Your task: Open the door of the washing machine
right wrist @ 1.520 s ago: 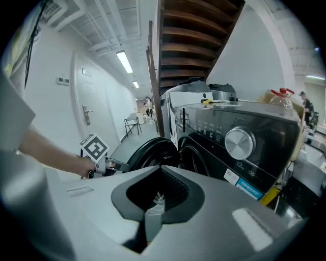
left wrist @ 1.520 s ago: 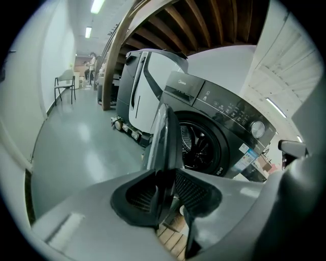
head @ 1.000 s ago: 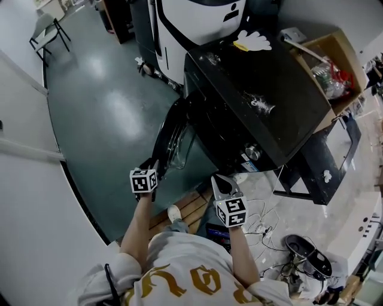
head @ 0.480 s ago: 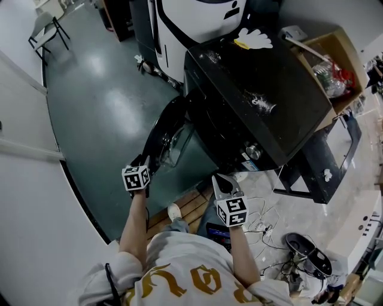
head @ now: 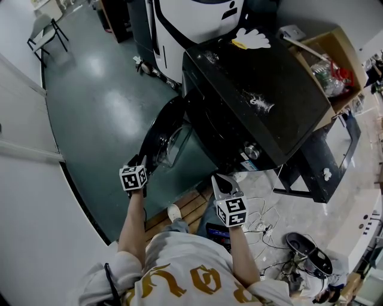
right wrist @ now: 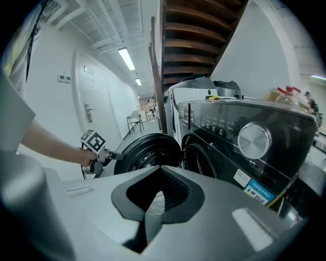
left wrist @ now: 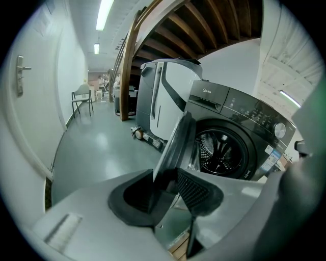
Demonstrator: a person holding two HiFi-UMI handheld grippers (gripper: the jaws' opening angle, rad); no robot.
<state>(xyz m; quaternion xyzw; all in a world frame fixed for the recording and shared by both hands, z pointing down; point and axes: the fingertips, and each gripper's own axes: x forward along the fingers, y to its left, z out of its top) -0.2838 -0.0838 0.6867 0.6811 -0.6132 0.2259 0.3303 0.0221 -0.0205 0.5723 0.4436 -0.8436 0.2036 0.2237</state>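
The black front-loading washing machine (head: 257, 89) stands ahead of me with its round door (head: 163, 134) swung out to the left. My left gripper (head: 141, 164) is shut on the door's outer rim. In the left gripper view the door edge (left wrist: 175, 145) runs between the pads and the drum (left wrist: 221, 153) shows behind it. My right gripper (head: 222, 182) hangs shut and empty in front of the machine's lower right corner. The right gripper view shows the open door (right wrist: 147, 150), the left gripper (right wrist: 109, 154) on its rim, and the control dial (right wrist: 253, 140).
A white appliance (head: 191, 18) stands behind the machine, and an open cardboard box (head: 332, 60) of clutter sits to its right. Cables (head: 263, 224) and dark shoes (head: 308, 251) lie on the floor at the right. A wooden board (head: 185, 209) lies by my feet. A white wall (head: 30, 197) runs along the left.
My left gripper has moved left and slightly back with the door rim in it, and the door has swung wider. The right gripper has stayed still.
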